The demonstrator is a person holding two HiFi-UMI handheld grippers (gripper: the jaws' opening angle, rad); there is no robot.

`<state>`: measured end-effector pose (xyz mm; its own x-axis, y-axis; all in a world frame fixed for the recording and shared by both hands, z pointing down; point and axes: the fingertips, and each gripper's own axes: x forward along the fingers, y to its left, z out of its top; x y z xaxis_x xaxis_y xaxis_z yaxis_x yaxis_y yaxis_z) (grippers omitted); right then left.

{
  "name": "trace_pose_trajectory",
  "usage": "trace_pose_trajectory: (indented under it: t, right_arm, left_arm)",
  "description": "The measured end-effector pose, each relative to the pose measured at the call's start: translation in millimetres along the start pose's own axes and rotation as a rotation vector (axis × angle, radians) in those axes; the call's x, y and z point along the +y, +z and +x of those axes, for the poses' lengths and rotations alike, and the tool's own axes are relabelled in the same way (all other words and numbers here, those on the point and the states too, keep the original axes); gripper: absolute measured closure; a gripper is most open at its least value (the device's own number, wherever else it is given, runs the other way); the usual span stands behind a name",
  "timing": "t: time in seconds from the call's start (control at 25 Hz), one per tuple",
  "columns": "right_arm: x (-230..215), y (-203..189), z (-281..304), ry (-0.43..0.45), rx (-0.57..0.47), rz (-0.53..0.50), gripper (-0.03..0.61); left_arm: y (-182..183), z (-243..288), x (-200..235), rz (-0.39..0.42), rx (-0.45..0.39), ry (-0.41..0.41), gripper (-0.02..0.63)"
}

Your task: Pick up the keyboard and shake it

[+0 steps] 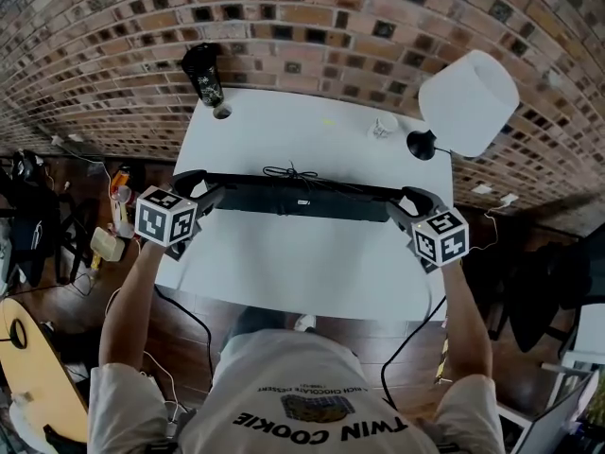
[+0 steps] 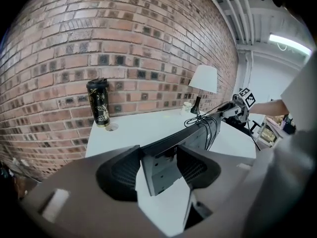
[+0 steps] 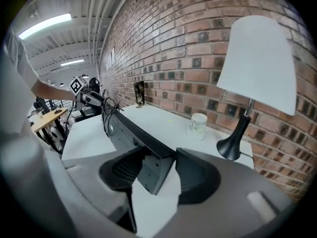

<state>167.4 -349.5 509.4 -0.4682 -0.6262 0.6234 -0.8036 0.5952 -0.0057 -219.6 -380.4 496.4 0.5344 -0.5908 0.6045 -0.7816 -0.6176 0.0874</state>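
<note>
Brick wall (image 1: 284, 26) at the back, white table (image 1: 302, 272) pushed up against it. You have the keyboard (image 1: 293, 199) by both short ends. Left gripper (image 1: 204, 195) is clamped on the left end, right gripper (image 1: 405, 202) on the right end. Both gripper views show the board's end wedged between the pads, tipped up on its long edge with the underside showing. It appears to be clear of the tabletop, spanning the middle of the table; the head view alone doesn't show the gap well.

Step in hand, as I read it: the pick-up is done and the shake is due. Next move calls for short up-and-down jolts with both hands in step. Keep both grips firm. Each one holds only a narrow end, so a mismatch between your hands could twist the board loose.

Around:
- The keyboard's cable (image 1: 293, 172) is bundled round its middle in a loose knot and may flap.
- Black tumbler (image 1: 203, 74) stands at the far left corner.
- White-shaded lamp (image 1: 468, 102) stands at the far right.
- Small mug (image 1: 384, 126) sits near the lamp's base.

All of these are behind the board. The lamp is nearest your right hand, so keep the swing on your side of the table.
</note>
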Motion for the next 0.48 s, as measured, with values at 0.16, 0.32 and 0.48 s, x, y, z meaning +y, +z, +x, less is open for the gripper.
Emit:
trace_pose_trajectory:
  t: [0.16,0.32,0.48]
  right_arm:
    - [8,-3,-10,-0.019,0.022,-0.087,0.368]
    - [18,-7,-18,-0.051,0.053,-0.209,0.368]
    - [31,-12,-25,-0.084,0.080,-0.327,0.371]
  left_arm:
    - [-6,-12,-9,0.040,0.008,0.006,0.382]
    - [-14,-23,-18,0.109,0.036,0.022,0.393]
    - [-25,-32,-27,0.188,0.076,0.043,0.400]
